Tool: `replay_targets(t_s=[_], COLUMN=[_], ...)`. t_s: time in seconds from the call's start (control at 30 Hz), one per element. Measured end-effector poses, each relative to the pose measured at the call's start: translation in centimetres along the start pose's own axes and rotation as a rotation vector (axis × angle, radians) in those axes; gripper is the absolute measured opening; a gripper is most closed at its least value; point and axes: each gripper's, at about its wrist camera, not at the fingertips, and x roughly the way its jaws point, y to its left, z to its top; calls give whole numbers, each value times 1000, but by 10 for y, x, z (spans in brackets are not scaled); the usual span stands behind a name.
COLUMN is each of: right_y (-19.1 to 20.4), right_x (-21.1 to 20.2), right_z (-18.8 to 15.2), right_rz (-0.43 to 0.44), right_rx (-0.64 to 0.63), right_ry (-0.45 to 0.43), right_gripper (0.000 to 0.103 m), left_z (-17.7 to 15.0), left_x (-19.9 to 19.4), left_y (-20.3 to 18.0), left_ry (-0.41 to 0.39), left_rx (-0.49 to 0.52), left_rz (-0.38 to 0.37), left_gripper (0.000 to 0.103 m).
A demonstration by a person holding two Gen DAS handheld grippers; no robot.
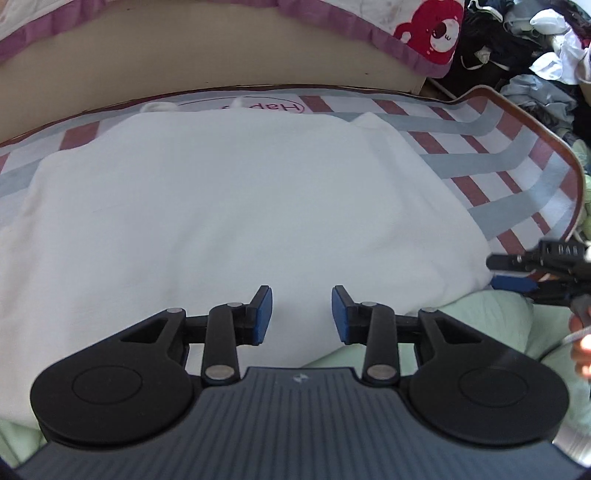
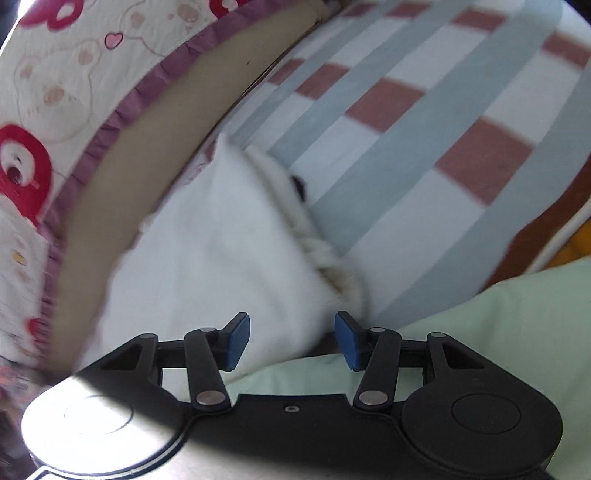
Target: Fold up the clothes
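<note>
**Bedding and clutter around the work surface**

A mat point(image 1: 476, 136) striped in grey, white and brick red covers the surface, edged with a brown border point(image 1: 554, 133). Pink lettering inside an oval point(image 1: 258, 107) is printed near its far edge, partly hidden. Beyond the mat stands a plain beige panel point(image 1: 207, 62). Over it hangs a cream quilt point(image 2: 62, 74) with a purple ruffled trim point(image 1: 122, 37), printed with a red cartoon bear point(image 1: 432, 29) and small hearts. At the far right lies a heap of mixed items point(image 1: 535, 48), dark and pale. A pale green cloth point(image 2: 517, 332) lies at the near edge.
</note>
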Motion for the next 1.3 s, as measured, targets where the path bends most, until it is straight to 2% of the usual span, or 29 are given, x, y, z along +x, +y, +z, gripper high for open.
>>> replay_targets(t_s=[0.07,0.13,0.23,0.33,0.4,0.47,0.63,0.73,0.8,0.83,0.87,0.9,1.0,1.03,1.1,1.17,1.23,1.3], right_y=[3,-6,-24,-19,-16,-11,-14,2,17,22,23,26,54,68,95,121,147,175], right_x=[-4,-1,14,21,29,38,46,49,53,56,58,57,33,26,10,0,-5,-10], right_z=[-3,-1,3,0,-4,-7,-3,-13,-16,-16,-14,-13,-15,-14,-14,-8,1,8], right_rz=[-55,-16,81,95,152,154,170,132,106,104,121,141,161,180,218,260,310,372], right_rx=[-37,-5,97,101,120,122,225,75,0,-26,-41,-64,-258,-317,-436,-514,-564,-621], right_ry=[-63,-65,-1,18,79,118,51,-76,-97,-106,-122,-138,-222,-242,-283,-296,-281,-253], right_gripper=[57,58,60,64,64,64,66,66,68,64,38,27,26,26,26,25,25,24], left_z=[2,3,-5,-10,-10,-10,-8,-9,-10,-10,-9,-9,-5,-3,-1,-1,-6,-14], left_x=[12,24,28,22,23,26,27,26,27,26,26,26,22,20,8,-8,-24,-33], left_y=[-3,0,6,6,6,3,-5,-7,-6,-5,-3,-1,8,13,26,35,39,45], left_ry=[17,45,65,59,69,84,112,124,124,127,132,136,165,179,169,125,78,71], left_rx=[-21,-57,-84,-84,-78,-69,-57,-53,-53,-59,-68,-77,-98,-107,-126,-71,52,161], left_rz=[3,7,4,-16,-16,-4,26,35,35,30,23,15,12,21,-9,-45,-19,10], left_gripper=[35,35,35,35,36,36,36,36,36,36,37,37,37,41,42,42,42,43])
